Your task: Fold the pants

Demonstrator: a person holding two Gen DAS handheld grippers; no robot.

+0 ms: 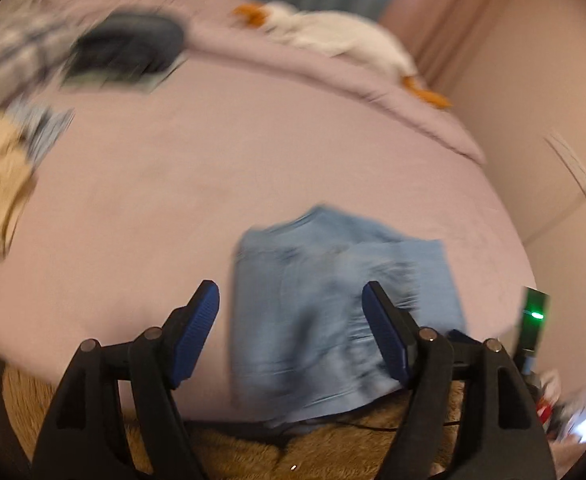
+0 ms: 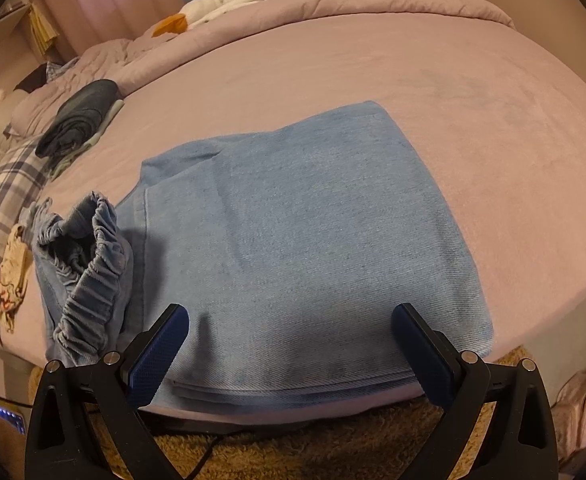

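The right gripper (image 2: 291, 344) is held with its jaws spread wide and nothing between them, just over the near edge of the folded pants (image 2: 293, 240). The left gripper (image 1: 291, 330) is likewise spread and empty. The pants are laid on the bed (image 2: 473, 92) at its near edge, long axis running away from the gripper, elastic waistband (image 2: 93, 264) bunched at the left.

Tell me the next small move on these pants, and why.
Probably bring the open left gripper to the bunched waistband and lay it flat. The pants already lie in stacked layers at the bed edge, but the elastic end stands up loose at their left. The right gripper is open too, holding nothing.
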